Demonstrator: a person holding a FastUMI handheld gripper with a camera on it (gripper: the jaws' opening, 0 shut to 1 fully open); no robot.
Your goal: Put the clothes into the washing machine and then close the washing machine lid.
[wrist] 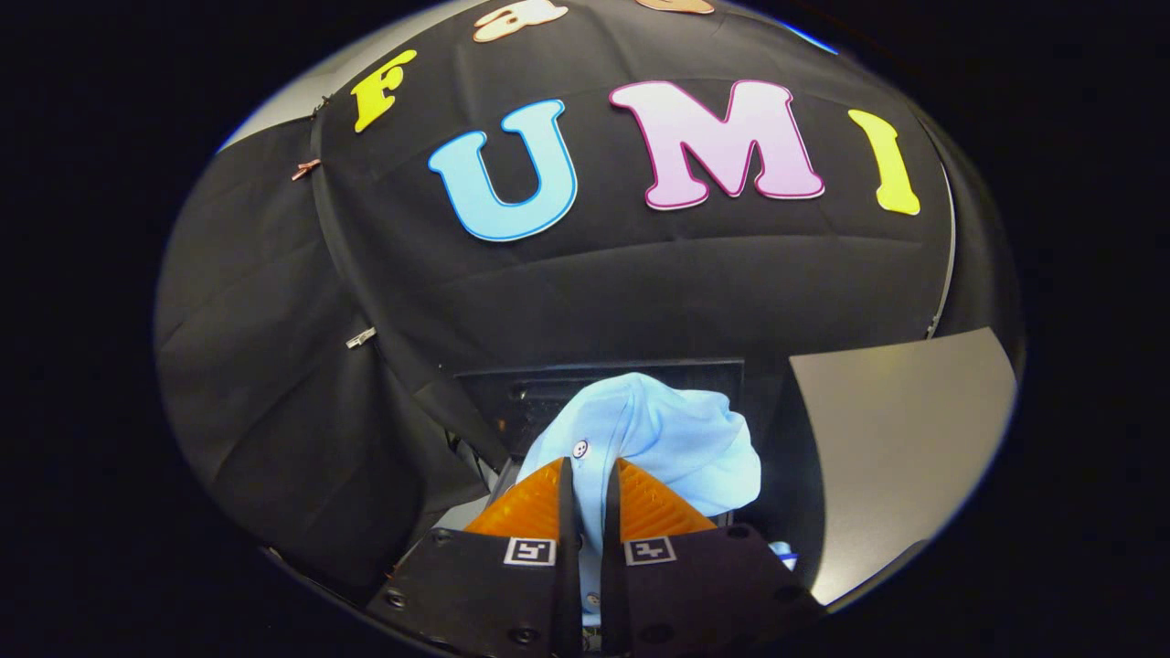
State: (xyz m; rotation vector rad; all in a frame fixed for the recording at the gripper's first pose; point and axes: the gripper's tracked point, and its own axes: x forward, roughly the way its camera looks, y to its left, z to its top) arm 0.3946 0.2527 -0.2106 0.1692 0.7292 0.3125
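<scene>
The gripper (pixel 590 475) is clenched on a pale blue shirt (pixel 654 443) (a small button shows near the fingertips), both fingers pinching the cloth between them. The shirt bunches up just ahead of them, held above the washing machine's dark opening (pixel 530 397).

The jaws are pinched on the bunched blue garment (pixel 654 439), which blocks the dark machine opening (pixel 512 402) ahead.
</scene>
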